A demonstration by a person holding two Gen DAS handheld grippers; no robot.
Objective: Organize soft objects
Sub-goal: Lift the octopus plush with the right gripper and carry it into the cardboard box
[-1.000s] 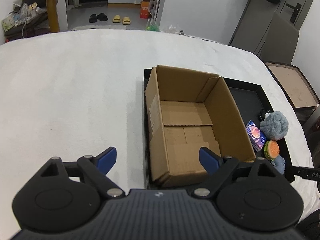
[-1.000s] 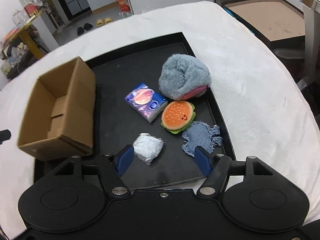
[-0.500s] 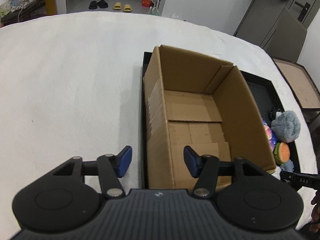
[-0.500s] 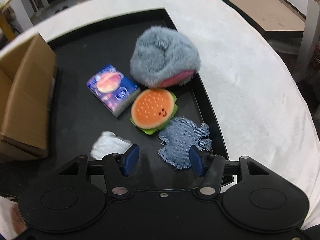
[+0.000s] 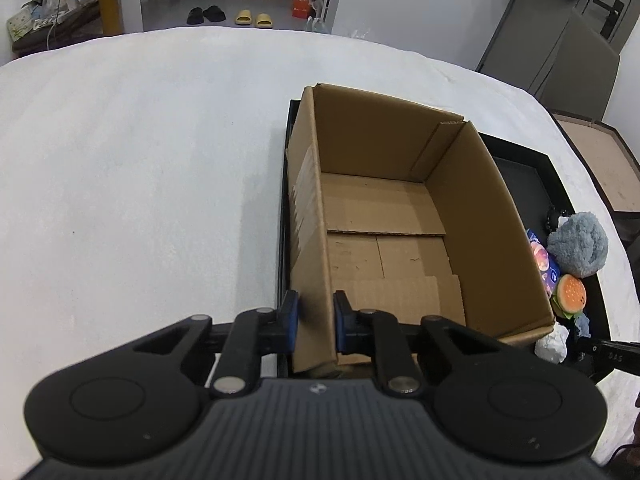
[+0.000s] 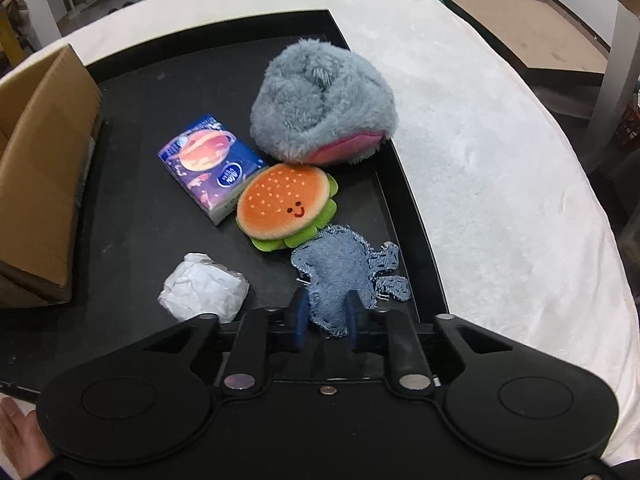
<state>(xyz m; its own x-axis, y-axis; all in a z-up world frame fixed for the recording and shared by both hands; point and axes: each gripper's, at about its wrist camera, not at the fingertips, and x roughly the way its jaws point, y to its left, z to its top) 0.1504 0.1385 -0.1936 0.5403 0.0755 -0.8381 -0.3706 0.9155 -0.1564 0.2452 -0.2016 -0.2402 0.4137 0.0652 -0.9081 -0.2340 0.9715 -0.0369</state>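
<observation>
Already the right hand-held gripper was closing on the limp, light blue denim scrap's near edge, while the left hand-held gripper pinched the stiff brown cardboard box's wall.

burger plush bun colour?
Orange with pale dots and a red smile, on the burger plush; best in the right wrist view.

We see the cardboard box standing on the tray's left part; to its right lie tissue pack, plush burger, fluffy toy behind, denim scrap and crumpled paper in front.
</observation>
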